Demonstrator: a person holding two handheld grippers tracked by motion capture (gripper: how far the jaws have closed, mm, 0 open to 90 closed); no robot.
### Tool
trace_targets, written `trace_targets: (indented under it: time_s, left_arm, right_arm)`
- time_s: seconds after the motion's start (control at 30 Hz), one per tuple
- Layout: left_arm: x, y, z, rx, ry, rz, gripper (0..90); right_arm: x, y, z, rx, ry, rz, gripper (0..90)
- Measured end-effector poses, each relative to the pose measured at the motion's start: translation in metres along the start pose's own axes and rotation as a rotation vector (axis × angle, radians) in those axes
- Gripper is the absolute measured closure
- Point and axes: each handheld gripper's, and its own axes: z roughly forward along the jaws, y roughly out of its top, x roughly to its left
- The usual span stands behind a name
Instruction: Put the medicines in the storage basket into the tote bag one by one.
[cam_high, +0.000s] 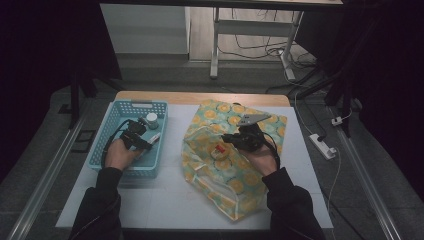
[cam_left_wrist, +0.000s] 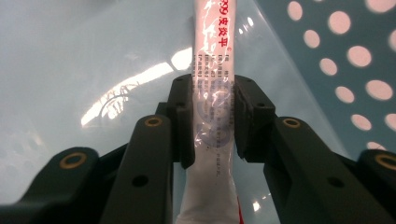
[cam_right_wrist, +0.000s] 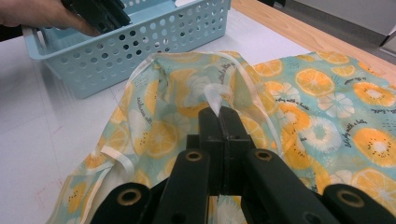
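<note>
Lift the white ointment tube (cam_left_wrist: 211, 112) straight up out of the light-blue perforated basket (cam_high: 102, 137), keeping clear of the small grey-capped bottle (cam_high: 151, 120) at the far end; carry across to the fruit-print bag (cam_high: 260, 180) and feed in nose first through the raised mouth; hold the bag's rim up and steady meanwhile, not tugging sideways.

On the left: left gripper (cam_high: 137, 138) down inside the basket, jaws narrowed to the tube's width, pads (cam_left_wrist: 186, 122) pressing both sides of the tube around mid-length; tube lying on the basket floor, red print running away from the camera.

On the right: right gripper (cam_right_wrist: 219, 109) over the bag, jaws fully together, pinching the bag's translucent white handle strap (cam_right_wrist: 215, 97) and holding the opening up; small round red-and-white item (cam_high: 219, 150) showing through the plastic inside the bag.
</note>
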Motion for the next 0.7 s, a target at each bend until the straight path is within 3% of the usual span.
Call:
trace_targets:
  time_s: [0.23,0.5,0.7]
  left_arm:
    - [-0.003,0.002,-0.001,0.005,0.025,0.005,71.2]
    - [-0.002,0.001,-0.014,-0.088,0.014,-0.032,71.3]
    - [0.000,0.000,-0.025,-0.139,-0.010,-0.018,71.2]
  right_arm:
    - [0.000,0.000,-0.001,-0.003,-0.001,0.002,89.9]
    - [-0.001,0.000,-0.001,-0.004,-0.001,0.002,89.9]
    - [-0.001,0.000,-0.002,-0.010,-0.004,0.001,89.9]
